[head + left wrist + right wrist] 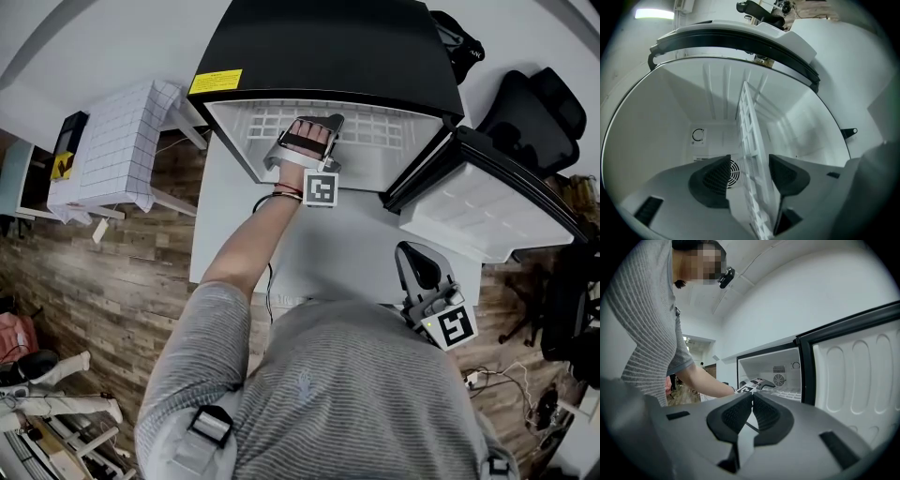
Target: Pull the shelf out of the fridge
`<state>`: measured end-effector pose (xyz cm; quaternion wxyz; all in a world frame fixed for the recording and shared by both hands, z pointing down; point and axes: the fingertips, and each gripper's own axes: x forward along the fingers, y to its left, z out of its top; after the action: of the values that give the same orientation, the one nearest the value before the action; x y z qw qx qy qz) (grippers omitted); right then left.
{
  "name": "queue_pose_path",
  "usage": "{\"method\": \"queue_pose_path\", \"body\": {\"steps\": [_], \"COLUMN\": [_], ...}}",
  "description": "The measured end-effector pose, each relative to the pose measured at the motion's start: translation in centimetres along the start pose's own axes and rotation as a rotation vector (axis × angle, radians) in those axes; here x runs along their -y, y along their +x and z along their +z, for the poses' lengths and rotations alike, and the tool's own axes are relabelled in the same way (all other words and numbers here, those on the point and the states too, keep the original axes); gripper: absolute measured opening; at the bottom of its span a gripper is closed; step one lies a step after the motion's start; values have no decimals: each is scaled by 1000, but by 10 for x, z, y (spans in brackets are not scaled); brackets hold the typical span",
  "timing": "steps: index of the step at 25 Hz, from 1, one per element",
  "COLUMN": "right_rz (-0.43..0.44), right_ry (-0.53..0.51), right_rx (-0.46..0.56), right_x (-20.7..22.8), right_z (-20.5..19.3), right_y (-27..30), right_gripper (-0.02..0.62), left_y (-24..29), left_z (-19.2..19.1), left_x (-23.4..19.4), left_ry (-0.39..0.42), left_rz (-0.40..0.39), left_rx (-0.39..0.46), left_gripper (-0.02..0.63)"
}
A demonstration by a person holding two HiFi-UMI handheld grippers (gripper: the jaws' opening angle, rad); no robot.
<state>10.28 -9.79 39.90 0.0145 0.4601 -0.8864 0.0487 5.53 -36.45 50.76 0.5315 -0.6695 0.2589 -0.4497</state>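
Note:
A small black fridge (328, 47) stands on a white table, its door (487, 206) swung open to the right. Inside lies a white grid shelf (375, 127). My left gripper (314, 131) reaches into the fridge at the shelf's front edge. In the left gripper view the shelf (750, 122) runs edge-on between the jaws of the left gripper (750, 164), which stand open on either side of it. My right gripper (417, 267) hangs back near the table's front right, shut on nothing, and its view (752, 404) faces the open fridge (773, 366).
The white table (356, 253) carries the fridge. A side table with a checked cloth (112, 141) stands to the left, a black office chair (534, 108) at the right. A round fan grille (733, 171) and a dial (698, 135) sit on the fridge's back wall.

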Motion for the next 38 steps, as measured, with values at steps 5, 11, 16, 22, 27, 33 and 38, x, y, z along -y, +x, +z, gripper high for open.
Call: {"method": "queue_pose_path", "body": {"steps": [5,11,16,22,27,33,38], "right_rz": [-17,-36,-31,40,117,160,174], "right_ry": [2,9,7,-31,-40,-147,-161], "right_rx": [3,5,3,20,0,24,39], "right_x": [1,0,-2,4,5,0,0], "right_z": [0,-2,0,5,-1,-8,-6], "right_y": [1,3,10,45,84,115,131], "right_gripper": [14,14,14,14,14,14,14], "left_y": [10,18,21,25,25,24,25], "left_z": [-12,-24,-25,-29,-28,-29,-26], "left_x": [-2,14,8,8,12,13,12], "left_ry": [54,64,36,59,46,30,-4], "left_rz": [27,-45,-35,-29,-39,-28,-30], "left_rx": [-63,-71,-38,-52,-42,-50,-42], "left_gripper": [247,245,245,244,244,244,242]}}
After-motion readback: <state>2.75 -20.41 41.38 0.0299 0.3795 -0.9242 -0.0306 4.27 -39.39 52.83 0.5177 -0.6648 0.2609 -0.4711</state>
